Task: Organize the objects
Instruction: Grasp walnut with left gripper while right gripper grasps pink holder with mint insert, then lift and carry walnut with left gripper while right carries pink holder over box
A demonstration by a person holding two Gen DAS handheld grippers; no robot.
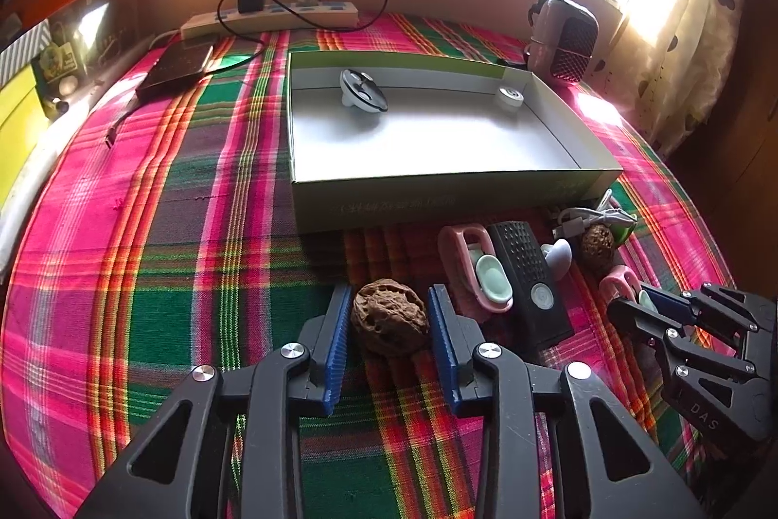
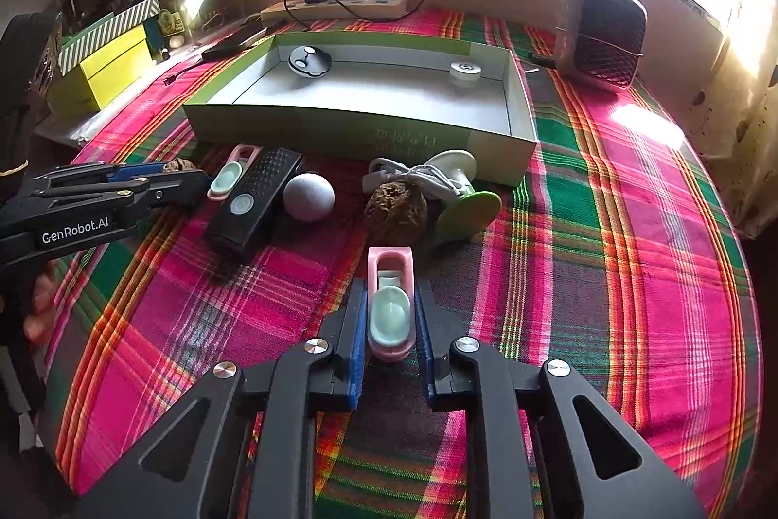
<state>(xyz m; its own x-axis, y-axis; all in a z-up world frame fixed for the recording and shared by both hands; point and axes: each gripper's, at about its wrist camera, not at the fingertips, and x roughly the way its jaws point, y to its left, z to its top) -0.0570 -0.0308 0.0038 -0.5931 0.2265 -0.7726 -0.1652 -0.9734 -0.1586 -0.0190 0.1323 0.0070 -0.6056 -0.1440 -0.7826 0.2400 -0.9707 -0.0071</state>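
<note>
Left wrist view shows the left gripper (image 1: 389,324) low over the checked cloth (image 1: 194,227), with one walnut (image 1: 389,317) sitting between its two blue pads; the pads look to be touching the nut's sides, so it seems to be pinched. Right wrist view shows the right gripper (image 2: 391,319) clenched on one pink clip (image 2: 390,305) that has a pale green pad on top. Two walnuts can be counted: the second walnut (image 2: 395,213) lies near the box, with a white cable (image 2: 423,178) draped over it. Two pink clips can be counted as well: the second pink clip (image 2: 233,176) lies just beside one black remote (image 2: 253,203). One grey ball (image 2: 309,196) rests beside the remote, and one green suction cup (image 2: 467,207) (tipped on its side) lies by the cable. One open box (image 2: 340,130) sits behind all of these, with two small round things inside along its far wall: a dark round cap (image 2: 309,62) and a white round cap (image 2: 465,73). One power strip (image 2: 335,8) lies by the wall.
</note>
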